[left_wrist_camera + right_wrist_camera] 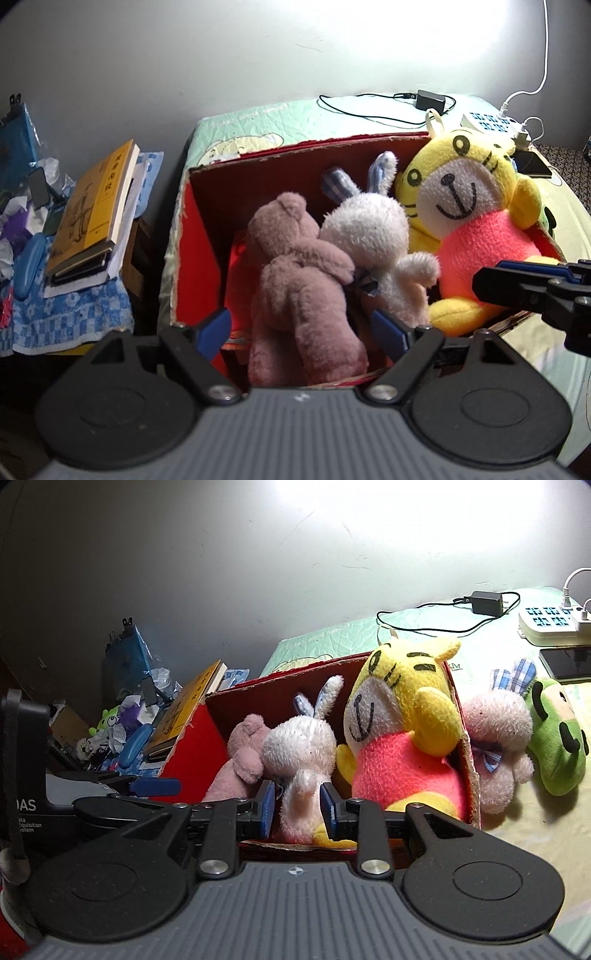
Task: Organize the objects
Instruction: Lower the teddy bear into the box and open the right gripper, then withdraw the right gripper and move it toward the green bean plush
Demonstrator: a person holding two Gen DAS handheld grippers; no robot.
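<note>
Three plush toys, a pink bear [303, 288], a white rabbit [373, 240] and a yellow tiger [476, 206], sit packed upright in the red cardboard box [199, 236] on the bed [517, 834], apparently for tidy storage, with the left tool [301, 328] released around the bear and the right tool [297, 805] slightly parted, loosely straddling the rabbit's arm.

Dim room around you, bright glare on the wall [461, 44] ahead, dark left side, fisheye bending and blackened corners, slightly soft focus.

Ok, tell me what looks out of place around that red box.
Two plush toys still lie outside the red box, beside its right wall: a pink bunny and a green toy. The box's rim looks torn.
</note>
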